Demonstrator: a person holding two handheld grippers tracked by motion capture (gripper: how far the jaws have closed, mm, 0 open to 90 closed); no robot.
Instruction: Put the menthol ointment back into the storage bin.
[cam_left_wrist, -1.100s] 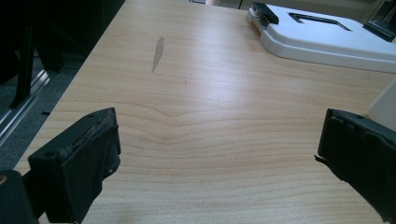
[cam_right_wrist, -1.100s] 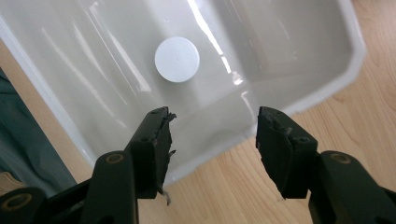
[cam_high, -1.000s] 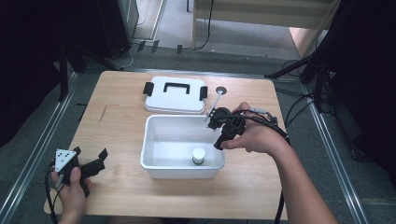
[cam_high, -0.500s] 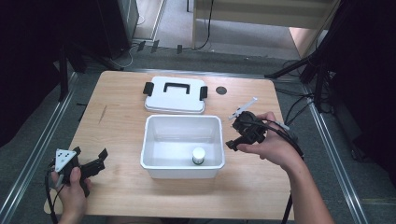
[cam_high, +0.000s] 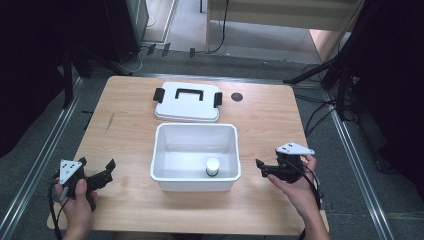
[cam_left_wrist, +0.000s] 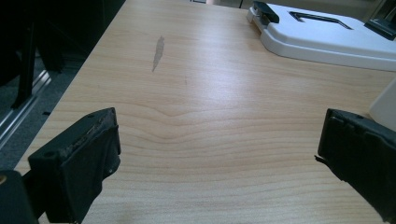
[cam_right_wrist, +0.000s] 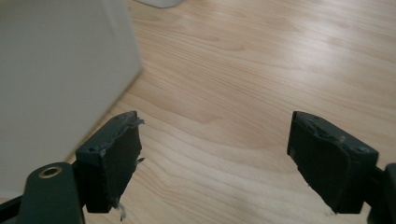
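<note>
Both claws released, flanking the white rectangular plastic tub (cam_high: 195, 156).
Left claw (cam_high: 96, 175) and right claw (cam_high: 261, 167) grasp nothing; a small white-capped jar (cam_high: 212, 167) stands inside the tub.

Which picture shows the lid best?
The high view: the whole lid lies flat behind the tub, handle and both clips showing. The left gripper view catches part of it at the top right. The right gripper view gives no clear sight.
</note>
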